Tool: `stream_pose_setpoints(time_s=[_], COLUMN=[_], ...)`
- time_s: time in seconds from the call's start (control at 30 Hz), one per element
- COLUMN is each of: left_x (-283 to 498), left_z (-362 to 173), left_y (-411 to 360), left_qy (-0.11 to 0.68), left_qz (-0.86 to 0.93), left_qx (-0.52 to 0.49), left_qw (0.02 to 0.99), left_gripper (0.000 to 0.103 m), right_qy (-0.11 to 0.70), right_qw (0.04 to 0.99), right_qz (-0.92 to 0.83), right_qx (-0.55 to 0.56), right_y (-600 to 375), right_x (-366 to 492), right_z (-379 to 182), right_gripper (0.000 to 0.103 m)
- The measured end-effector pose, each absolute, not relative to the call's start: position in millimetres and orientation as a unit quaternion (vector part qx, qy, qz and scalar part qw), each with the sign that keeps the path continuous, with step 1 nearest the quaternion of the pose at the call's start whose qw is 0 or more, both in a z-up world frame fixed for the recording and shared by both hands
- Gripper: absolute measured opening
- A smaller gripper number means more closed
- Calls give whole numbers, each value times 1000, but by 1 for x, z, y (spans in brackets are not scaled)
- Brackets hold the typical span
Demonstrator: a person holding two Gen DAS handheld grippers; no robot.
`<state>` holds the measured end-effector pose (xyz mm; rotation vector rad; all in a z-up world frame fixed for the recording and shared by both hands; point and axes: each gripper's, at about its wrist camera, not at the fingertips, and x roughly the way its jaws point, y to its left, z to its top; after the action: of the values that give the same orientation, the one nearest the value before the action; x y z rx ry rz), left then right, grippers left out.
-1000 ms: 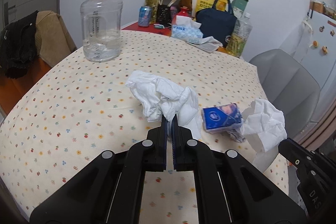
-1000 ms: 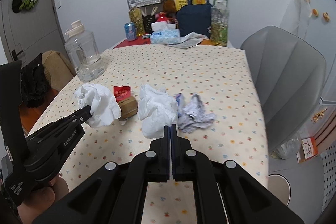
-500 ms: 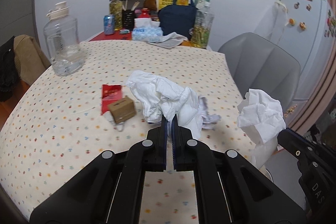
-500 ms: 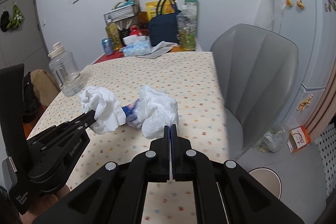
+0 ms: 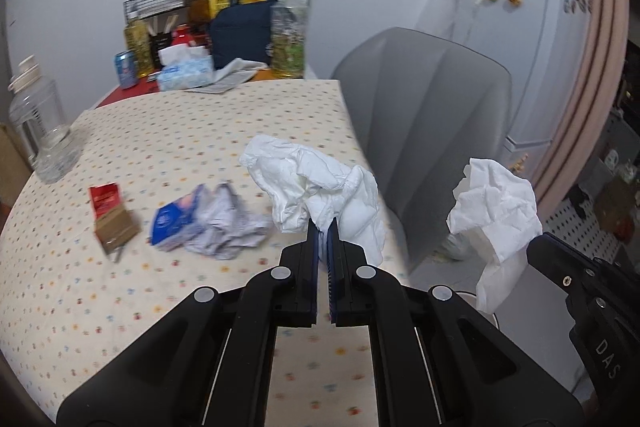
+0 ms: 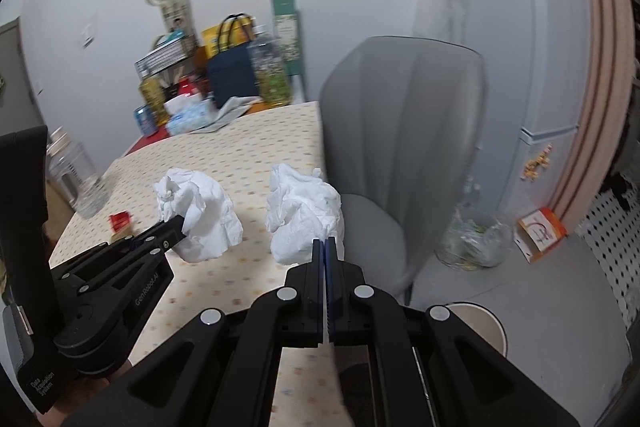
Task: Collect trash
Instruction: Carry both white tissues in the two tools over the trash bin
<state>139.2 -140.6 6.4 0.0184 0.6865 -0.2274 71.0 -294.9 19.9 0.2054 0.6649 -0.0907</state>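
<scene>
Black left gripper (image 5: 323, 227): jaws clamped on a crumpled white tissue wad (image 5: 320, 195), held clear above the table's near right edge; same wad seen from the right wrist view at (image 6: 200, 215).
Black right gripper (image 6: 325, 245): jaws pressed together on a second crumpled white tissue (image 6: 304, 211), carried off the table's right side, in front of the grey chair (image 6: 404, 147); same tissue at (image 5: 496, 211) in the left wrist view.
Spacing of the two loads: side by side, apart, not touching.
Tablecloth (image 5: 200, 131): cream with small coloured dots, covering the table; blurred in both views.
Trash on the cloth, near left: crumpled pale wrapper (image 5: 228, 223) touching a blue tissue packet (image 5: 176, 215); both lying flat.
Further left: small brown box (image 5: 116, 231), with a red packet (image 5: 105, 199) just behind it, touching.
Left edge of table: clear plastic jug (image 5: 40, 131), upright.
Floor, right of chair: round pale bin rim (image 6: 480, 315) partly behind the right gripper; clear bag of scraps (image 6: 472, 239); orange-and-white box (image 6: 540, 231) near the wall.
Far end of table: tissue box (image 5: 186, 73), blue can (image 5: 126, 67), navy bag (image 5: 240, 31), bottles and a wire rack crowded together against the wall.
Far right: white fridge (image 5: 540, 27) with magnets.
</scene>
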Motion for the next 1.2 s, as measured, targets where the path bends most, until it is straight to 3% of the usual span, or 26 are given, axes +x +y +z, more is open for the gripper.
stream_pose_setpoints(time_s=[0.67,1.2], left_x=[146,160], left_z=[-27,-76], left_y=[-301,-350], left_qy=[369,414], left_qz=[-218,-227], left_qx=[96,129], left_qw=[898,872], left_gripper=[5,5], right_qy=[342,390], right_qw=[912,877], right_qz=[-157,-192], right_qx=[164,205], right_y=[-427,-485], right_x=[46,56], right_z=[-23,-92], right_gripper=[2,3])
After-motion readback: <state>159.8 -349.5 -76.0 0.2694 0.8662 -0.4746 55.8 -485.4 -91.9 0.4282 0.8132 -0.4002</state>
